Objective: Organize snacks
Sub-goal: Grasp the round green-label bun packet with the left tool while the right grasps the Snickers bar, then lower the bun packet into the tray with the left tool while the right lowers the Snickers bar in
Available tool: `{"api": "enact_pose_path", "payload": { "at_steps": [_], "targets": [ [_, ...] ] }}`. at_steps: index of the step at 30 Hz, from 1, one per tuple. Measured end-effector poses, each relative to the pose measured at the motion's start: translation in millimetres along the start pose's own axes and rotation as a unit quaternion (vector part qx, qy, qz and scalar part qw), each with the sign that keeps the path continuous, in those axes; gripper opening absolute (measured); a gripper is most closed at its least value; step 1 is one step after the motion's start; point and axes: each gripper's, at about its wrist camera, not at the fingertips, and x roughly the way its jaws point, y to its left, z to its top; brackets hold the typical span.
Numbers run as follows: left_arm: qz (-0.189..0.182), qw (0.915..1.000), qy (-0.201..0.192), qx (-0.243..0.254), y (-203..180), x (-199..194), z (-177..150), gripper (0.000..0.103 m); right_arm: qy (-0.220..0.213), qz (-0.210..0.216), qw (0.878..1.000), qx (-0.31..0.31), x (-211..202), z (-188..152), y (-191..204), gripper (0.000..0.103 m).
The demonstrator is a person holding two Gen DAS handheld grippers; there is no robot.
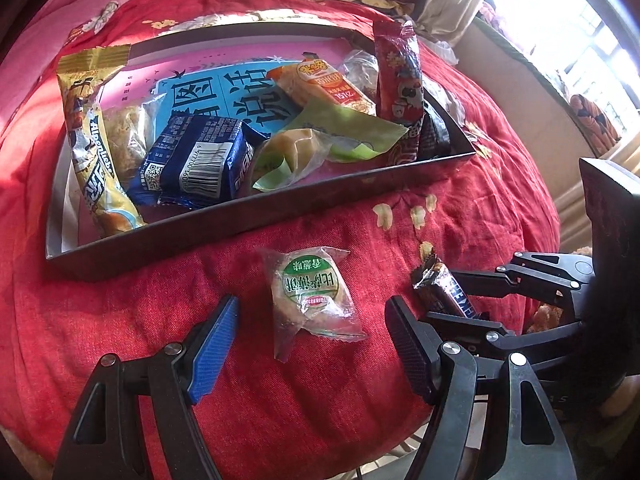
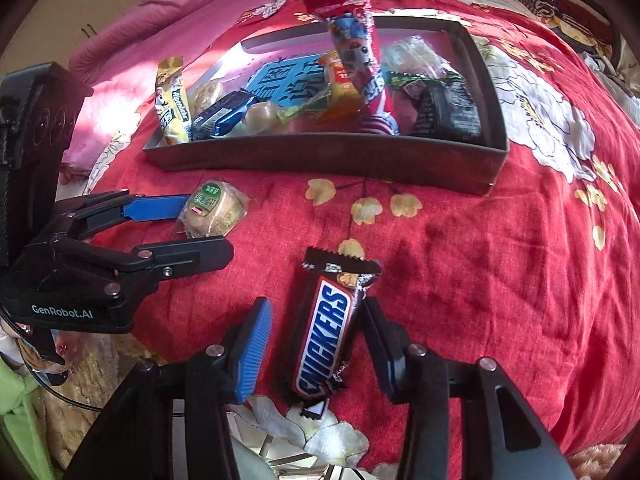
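A clear-wrapped round biscuit with a green label (image 1: 310, 294) lies on the red blanket, between the open fingers of my left gripper (image 1: 312, 312). It also shows in the right wrist view (image 2: 214, 208). A Snickers bar (image 2: 326, 332) lies on the blanket between the open fingers of my right gripper (image 2: 316, 312), and it shows in the left wrist view (image 1: 444, 290). The dark shallow box (image 1: 256, 216) (image 2: 320, 160) behind them holds several snacks: a blue packet (image 1: 200, 160), a yellow stick pack (image 1: 94, 136), a red upright pack (image 1: 398, 76).
The red flowered blanket (image 2: 520, 260) covers a mounded bed. A pink quilt (image 2: 180, 12) lies behind the box. The bed edge drops off just below both grippers. A bright window (image 1: 580, 20) is at the right.
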Motion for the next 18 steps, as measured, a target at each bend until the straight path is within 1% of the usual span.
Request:
{"api": "enact_pose_path", "payload": {
  "at_steps": [2,4,8,11,12,13,15,18],
  "targets": [
    [0.001,1.0,0.001,-0.004,1,2,1,0.076,0.0,-0.01,1.0,-0.014,4,2,3,0.034],
    [0.003,1.0,0.001,-0.008,1,5,2,0.076,-0.004,-0.009,1.0,-0.02,6,4,3,0.029],
    [0.008,0.9998,-0.004,-0.015,1,8,3,0.076,-0.032,0.01,0.999,-0.011,-3,8,-4,0.029],
    [0.01,0.9998,-0.012,-0.013,-1,10,4,0.073,-0.066,0.025,0.998,-0.001,-16,12,-10,0.029],
    [0.011,0.9998,-0.014,-0.011,-1,10,5,0.066,-0.08,0.028,0.996,-0.001,-21,13,-10,0.029],
    [0.014,0.9997,-0.016,-0.008,-2,10,6,0.052,-0.095,0.03,0.995,-0.002,-27,14,-10,0.029],
    [0.015,0.9997,-0.018,-0.006,-2,9,8,0.039,-0.123,0.03,0.992,-0.007,-39,17,-10,0.029],
    [-0.008,0.9993,-0.028,-0.021,3,1,9,0.036,-0.164,0.032,0.986,-0.009,-55,22,-12,0.029]
  ]
}}
